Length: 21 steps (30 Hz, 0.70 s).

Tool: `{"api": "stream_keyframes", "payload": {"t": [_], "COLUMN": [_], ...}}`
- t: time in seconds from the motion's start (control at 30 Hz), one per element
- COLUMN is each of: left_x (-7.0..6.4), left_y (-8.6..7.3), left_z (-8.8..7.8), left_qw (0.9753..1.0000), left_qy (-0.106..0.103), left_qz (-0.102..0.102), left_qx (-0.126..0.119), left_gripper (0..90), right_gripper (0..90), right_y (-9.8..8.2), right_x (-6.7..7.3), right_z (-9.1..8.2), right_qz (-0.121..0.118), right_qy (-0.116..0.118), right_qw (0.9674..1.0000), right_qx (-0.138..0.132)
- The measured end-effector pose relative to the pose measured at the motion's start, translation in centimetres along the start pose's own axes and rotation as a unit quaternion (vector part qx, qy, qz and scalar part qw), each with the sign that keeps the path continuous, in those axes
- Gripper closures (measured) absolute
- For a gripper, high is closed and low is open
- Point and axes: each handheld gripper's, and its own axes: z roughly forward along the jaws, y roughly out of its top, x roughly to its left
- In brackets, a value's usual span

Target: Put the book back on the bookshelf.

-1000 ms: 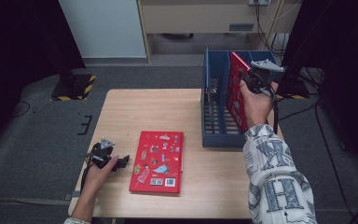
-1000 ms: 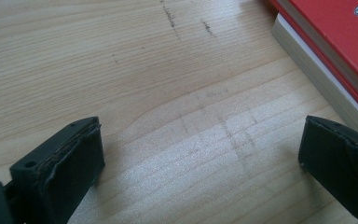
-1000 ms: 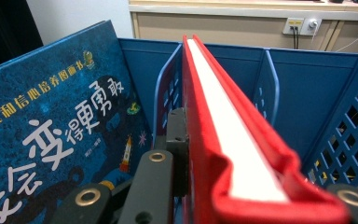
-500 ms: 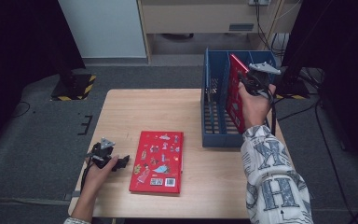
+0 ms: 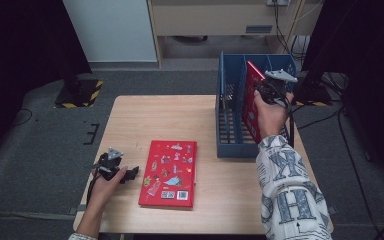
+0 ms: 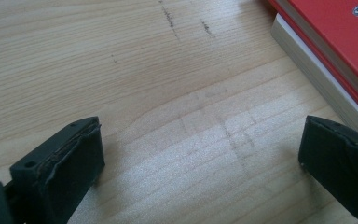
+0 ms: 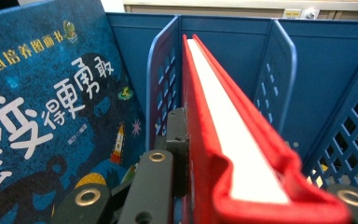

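Both hands [image 5: 111,176] low, tools [image 5: 274,89] apart.

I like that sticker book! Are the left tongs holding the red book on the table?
No, the left tongs stand open over bare wood, and the red book lies off to their side, untouched.

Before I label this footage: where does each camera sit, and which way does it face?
High view: above the person's side, looking forward and down on the table; both forearms, left gripper, right gripper.
Left gripper view: on that gripper, facing the tabletop; its open jaws, flat book's corner.
Right gripper view: facing into the rack; jaws shut on the upright book.
Shared: high and right gripper views both show rack and upright book.
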Motion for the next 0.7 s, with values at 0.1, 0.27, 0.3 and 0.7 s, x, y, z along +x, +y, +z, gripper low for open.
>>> {"api": "stream_keyframes", "payload": {"t": [0.1,0.27,0.3,0.7], "left_x": [0.0,0.0,0.0,0.0], "left_y": [0.0,0.0,0.0,0.0], "left_z": [0.0,0.0,0.0,0.0], "left_qw": [1.0,1.0,1.0,1.0], "left_qy": [0.0,0.0,0.0,-0.001], "left_qz": [0.0,0.0,0.0,0.002], "left_qx": [0.0,0.0,0.0,0.0], "left_gripper": [0.0,0.0,0.0,0.0], "right_gripper": [79.3,79.3,79.3,79.3], "right_y": [-0.1,-0.3,-0.4,-0.7], "right_x": [0.2,0.4,0.4,0.6], "right_z": [0.3,0.7,0.7,1.3], "right_qz": [-0.004,-0.002,-0.004,0.0], "right_qy": [-0.001,0.001,0.0,-0.005], "right_qw": [1.0,1.0,1.0,1.0], "right_qx": [0.002,0.003,0.002,0.0]}}
